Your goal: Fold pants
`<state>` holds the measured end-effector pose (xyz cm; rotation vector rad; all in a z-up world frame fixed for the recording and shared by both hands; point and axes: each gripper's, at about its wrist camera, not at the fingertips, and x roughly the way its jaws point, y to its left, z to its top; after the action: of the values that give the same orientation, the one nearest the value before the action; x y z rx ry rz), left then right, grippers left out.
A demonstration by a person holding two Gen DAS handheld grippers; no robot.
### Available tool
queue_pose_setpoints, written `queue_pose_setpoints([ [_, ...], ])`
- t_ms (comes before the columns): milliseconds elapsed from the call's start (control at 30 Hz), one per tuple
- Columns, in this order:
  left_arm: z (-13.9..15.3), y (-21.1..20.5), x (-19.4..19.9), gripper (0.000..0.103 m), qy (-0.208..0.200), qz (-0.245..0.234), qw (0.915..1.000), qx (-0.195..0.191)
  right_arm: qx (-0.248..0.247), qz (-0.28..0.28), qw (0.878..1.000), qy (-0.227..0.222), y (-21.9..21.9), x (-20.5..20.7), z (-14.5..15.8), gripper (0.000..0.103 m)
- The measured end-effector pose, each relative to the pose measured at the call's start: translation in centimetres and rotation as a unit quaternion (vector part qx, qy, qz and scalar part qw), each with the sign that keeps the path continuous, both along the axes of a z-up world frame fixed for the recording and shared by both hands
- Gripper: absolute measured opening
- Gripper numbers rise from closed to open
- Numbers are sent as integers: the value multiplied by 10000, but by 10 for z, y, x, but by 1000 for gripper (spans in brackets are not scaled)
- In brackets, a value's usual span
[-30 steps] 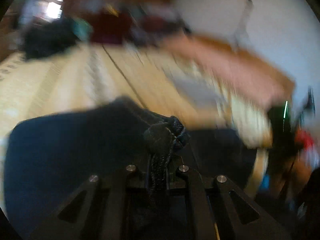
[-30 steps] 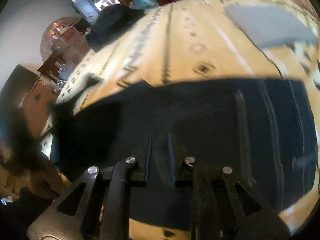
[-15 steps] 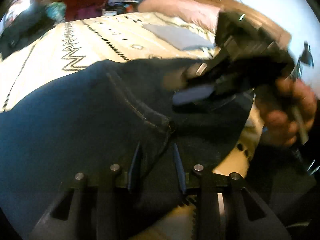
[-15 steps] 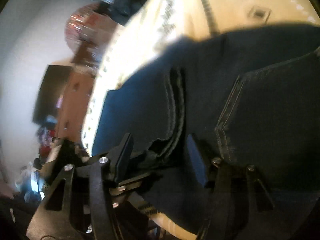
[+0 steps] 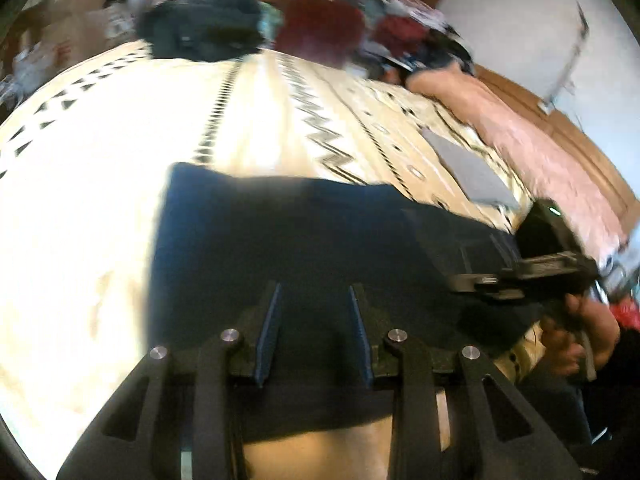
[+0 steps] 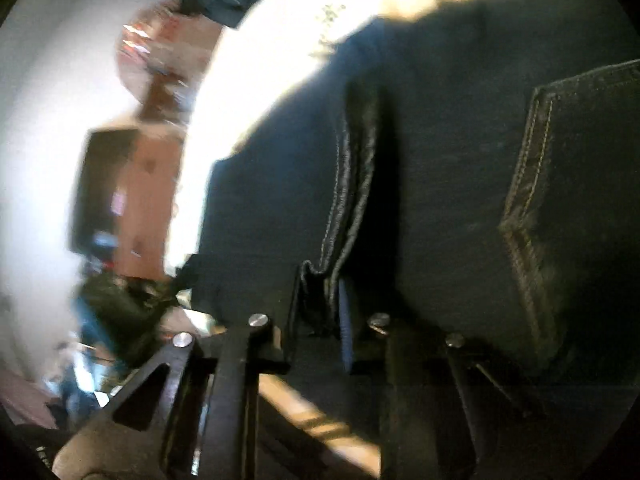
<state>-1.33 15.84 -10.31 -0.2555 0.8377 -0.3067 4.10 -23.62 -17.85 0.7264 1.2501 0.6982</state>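
Dark blue jeans [image 5: 288,240] lie folded flat on a cream bedspread with black zigzag patterns [image 5: 120,140]. My left gripper [image 5: 314,292] is open and empty, its blue-padded fingers hovering over the near edge of the jeans. My right gripper [image 6: 320,276] is shut on a seamed edge of the jeans [image 6: 348,184], beside a back pocket [image 6: 560,184]. The right gripper also shows in the left wrist view [image 5: 520,268], held by a hand at the jeans' right end.
A folded grey cloth [image 5: 472,172] lies on the bed beyond the jeans. A pink pillow [image 5: 532,140] runs along the wooden headboard at the right. Piles of dark and red clothes [image 5: 280,28] sit at the far end. A wooden cabinet [image 6: 136,196] stands beside the bed.
My left gripper has let go of the jeans, opened and pulled back. My right gripper has closed on the seamed edge of the jeans.
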Motion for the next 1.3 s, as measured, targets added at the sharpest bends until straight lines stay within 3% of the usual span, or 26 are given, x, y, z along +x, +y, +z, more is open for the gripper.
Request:
queue_pose_setpoints([
  [67, -1, 12, 0, 33, -24, 153, 9999, 42, 20, -124, 9997, -189, -7, -8, 10, 16],
  [200, -13, 18, 1, 33, 83, 154, 9997, 154, -347, -116, 9993, 58, -9, -9, -24, 16],
  [267, -13, 16, 1, 33, 71, 143, 9997, 194, -300, -142, 9994, 8, -10, -11, -28, 16],
  [367, -16, 6, 2, 38, 40, 17, 9997, 258, -565, -118, 9981, -217, -11, -13, -15, 29],
  [467, -27, 10, 3, 38, 97, 29, 9993, 351, -1325, -191, 9868, -906, -15, -21, 20, 34],
  [600, -23, 10, 5, 37, 125, 4, 9999, 49, -1284, 64, 9772, -1693, 2, -13, 52, 33],
  [700, -14, 11, 1, 38, 20, -137, 9993, -352, -1191, 617, 9720, -1929, 35, 23, 43, 31],
  [767, -20, 18, 2, 38, 105, -49, 9997, -231, -1423, 914, 9688, -1810, 52, 48, 19, 29],
  [800, -34, 27, 6, 36, 377, 84, 9993, -14, -1695, 999, 9680, -1556, 56, 59, 0, 27],
  [833, -43, 34, 7, 18, 546, 115, 9984, -52, -1678, 1111, 9710, -1288, 61, 65, -15, 11],
  [867, -46, 47, 7, 11, 585, 248, 9975, -302, -1670, 997, 9727, -1268, 57, 69, -19, 4],
  [900, -41, 58, 5, 11, 646, 325, 9955, -613, -1710, 986, 9727, -1223, 55, 70, -17, 2],
  [933, -35, 63, 2, 12, 592, 361, 9950, -712, -1815, 984, 9700, -1281, 55, 68, -9, 8],
  [967, -22, 74, -7, 22, 316, 485, 9953, -781, -2080, 934, 9607, -1583, 58, 58, 6, 9],
  [1100, -14, 97, -20, 24, 133, 501, 9936, -1008, -1583, 1323, 9487, -2398, 91, 4, 46, 8],
  [1200, -25, 84, -23, 24, 297, 39, 9950, -949, -1636, 2132, 9318, -2439, 135, -38, 22, 8],
  [1233, -34, 75, -22, 24, 467, -94, 9967, -658, -1887, 2337, 9251, -2325, 147, -47, 4, 8],
  [1300, -42, 71, -18, 24, 581, -125, 9972, -451, -1888, 2157, 9256, -2472, 145, -55, -4, 7],
])
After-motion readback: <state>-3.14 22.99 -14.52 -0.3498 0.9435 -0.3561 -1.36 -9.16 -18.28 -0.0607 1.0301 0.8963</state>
